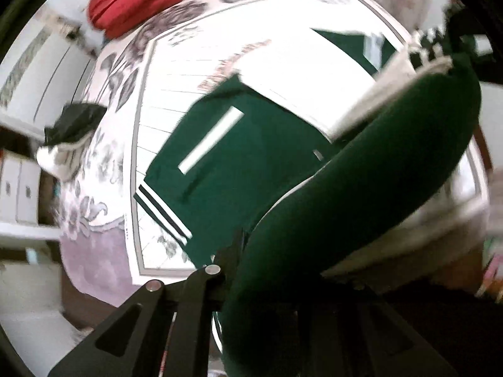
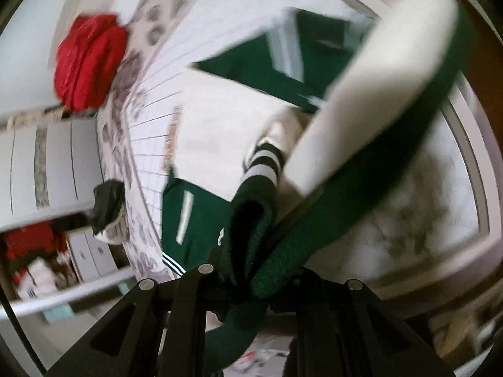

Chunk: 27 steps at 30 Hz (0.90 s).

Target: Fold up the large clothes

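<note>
A green and white jacket (image 1: 239, 154) with striped hem lies spread on a patterned bedspread (image 1: 103, 163). My left gripper (image 1: 251, 282) is shut on a green fold of the jacket (image 1: 361, 188), lifted above the bed. My right gripper (image 2: 251, 279) is shut on a green and white part of the same jacket (image 2: 361, 144), also raised; a striped cuff (image 2: 264, 160) hangs beside it. The rest of the jacket lies flat below in the right wrist view (image 2: 188, 216). Both views are blurred.
A red bundle (image 1: 138, 0) lies at the far end of the bed, also in the right wrist view (image 2: 88, 59). A dark garment (image 1: 75, 122) lies at the bed's left edge (image 2: 108, 204). White cabinets (image 1: 19, 188) stand beside the bed.
</note>
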Tool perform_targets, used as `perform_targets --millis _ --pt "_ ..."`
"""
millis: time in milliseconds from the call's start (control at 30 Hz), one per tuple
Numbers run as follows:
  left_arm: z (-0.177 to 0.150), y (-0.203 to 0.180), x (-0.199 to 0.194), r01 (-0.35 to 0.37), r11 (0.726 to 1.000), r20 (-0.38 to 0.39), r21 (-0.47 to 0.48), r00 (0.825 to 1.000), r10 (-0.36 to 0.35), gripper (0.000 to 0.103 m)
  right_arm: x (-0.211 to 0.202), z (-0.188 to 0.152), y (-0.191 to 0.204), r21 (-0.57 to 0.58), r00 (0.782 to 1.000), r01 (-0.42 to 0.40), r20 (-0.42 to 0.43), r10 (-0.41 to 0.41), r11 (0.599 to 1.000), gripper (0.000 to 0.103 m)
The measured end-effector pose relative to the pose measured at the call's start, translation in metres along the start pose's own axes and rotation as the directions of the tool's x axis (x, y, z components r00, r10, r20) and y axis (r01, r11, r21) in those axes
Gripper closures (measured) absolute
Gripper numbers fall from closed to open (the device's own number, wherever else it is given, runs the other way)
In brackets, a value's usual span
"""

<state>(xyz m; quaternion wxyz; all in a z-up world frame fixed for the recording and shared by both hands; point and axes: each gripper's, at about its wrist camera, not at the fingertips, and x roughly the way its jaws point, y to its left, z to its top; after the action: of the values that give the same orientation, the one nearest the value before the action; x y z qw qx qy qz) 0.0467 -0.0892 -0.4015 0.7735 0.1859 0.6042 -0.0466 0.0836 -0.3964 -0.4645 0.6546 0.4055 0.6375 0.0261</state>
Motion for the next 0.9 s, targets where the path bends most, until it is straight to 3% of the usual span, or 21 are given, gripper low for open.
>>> perform_targets --millis 167,300,367,433,500,533,567,600,633,700,767,833,900 --pt "0.049 0.072 0.051 0.048 0.986 0.023 -0.161 0.999 -0.045 0.093 0.049 0.052 0.085 -0.054 1.000 0.011 -0.010 -0.012 0.998 0.088" --pt "0.083 0.113 0.119 0.060 0.974 -0.018 -0.217 0.998 -0.065 0.087 0.132 0.109 0.137 -0.067 0.997 0.068 -0.030 -0.070 0.995 0.086" --pt "0.093 0.127 0.152 0.080 0.966 -0.042 -0.245 0.995 -0.093 0.087 0.171 0.128 0.144 -0.085 0.992 0.109 -0.051 -0.113 0.990 0.084" --pt "0.101 0.143 0.185 0.121 0.951 -0.060 -0.283 0.988 -0.143 0.084 0.211 0.145 0.152 -0.089 0.988 0.134 -0.063 -0.140 0.987 0.076" --pt "0.106 0.157 0.197 0.175 0.932 -0.036 -0.318 0.980 -0.197 0.080 0.238 0.155 0.154 -0.095 0.988 0.122 -0.085 -0.130 0.988 0.056" --pt "0.107 0.168 0.199 0.206 0.914 -0.007 -0.350 0.975 -0.223 0.072 0.242 0.158 0.154 -0.085 0.990 0.105 -0.085 -0.112 0.991 0.050" --pt "0.108 0.174 0.198 0.221 0.902 0.014 -0.370 0.972 -0.233 0.065 0.243 0.158 0.151 -0.064 0.995 0.064 -0.079 -0.069 0.996 0.037" --pt "0.109 0.184 0.192 0.250 0.883 0.054 -0.397 0.967 -0.249 0.042 0.240 0.157 0.149 -0.042 0.998 -0.012 -0.069 0.009 0.999 0.023" --pt "0.109 0.192 0.185 0.269 0.869 0.087 -0.415 0.963 -0.257 0.027 0.237 0.155 0.145 -0.039 0.995 -0.074 -0.071 0.071 0.996 0.018" --pt "0.109 0.212 0.164 0.284 0.840 0.159 -0.463 0.958 -0.237 0.025 0.224 0.148 0.144 -0.046 0.987 -0.146 -0.069 0.143 0.988 0.016" --pt "0.109 0.224 0.152 0.287 0.819 0.179 -0.496 0.957 -0.227 0.025 0.208 0.138 0.143 -0.074 0.987 -0.153 -0.052 0.149 0.985 0.016" --pt "0.105 0.227 0.141 0.282 0.804 0.192 -0.524 0.958 -0.211 0.025 0.184 0.121 0.144 -0.130 0.996 -0.094 -0.011 0.094 0.987 0.016" --pt "0.107 0.221 0.148 0.233 0.824 0.152 -0.516 0.972 -0.180 0.025 0.174 0.109 0.147 -0.180 0.999 -0.014 0.033 0.020 0.984 0.017"
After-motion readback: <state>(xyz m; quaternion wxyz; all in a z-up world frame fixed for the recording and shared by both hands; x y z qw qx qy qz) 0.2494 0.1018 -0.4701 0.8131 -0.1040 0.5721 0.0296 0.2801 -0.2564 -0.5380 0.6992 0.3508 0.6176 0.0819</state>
